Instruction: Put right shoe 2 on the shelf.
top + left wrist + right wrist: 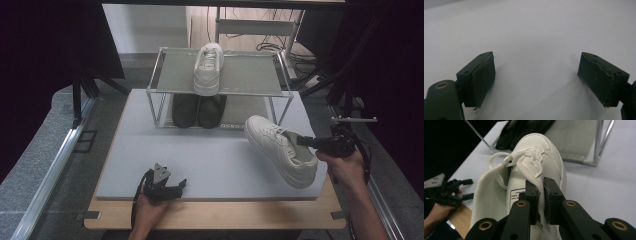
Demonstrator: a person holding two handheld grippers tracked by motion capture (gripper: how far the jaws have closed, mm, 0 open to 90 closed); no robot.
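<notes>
White sneaker [534, 170] pinched by its tongue between the right gripper [541, 192] jaws, toe pointing away from the fingers toward the rack [160, 75]. Seen from above, its heel sits nearest the right hand [345, 167], the shoe tilted over the grey mat [200, 155]. Left gripper [536, 75] jaws spread wide with bare mat between the pads, resting near the table's front edge. Second white sneaker [208, 67] on the rack's top shelf; black shoes [197, 110] beneath.

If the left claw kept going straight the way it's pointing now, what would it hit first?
Probably nothing soon: the open left claw points right across the bare mat. Farther along lies the held white shoe's heel, though depth is unclear.
</notes>
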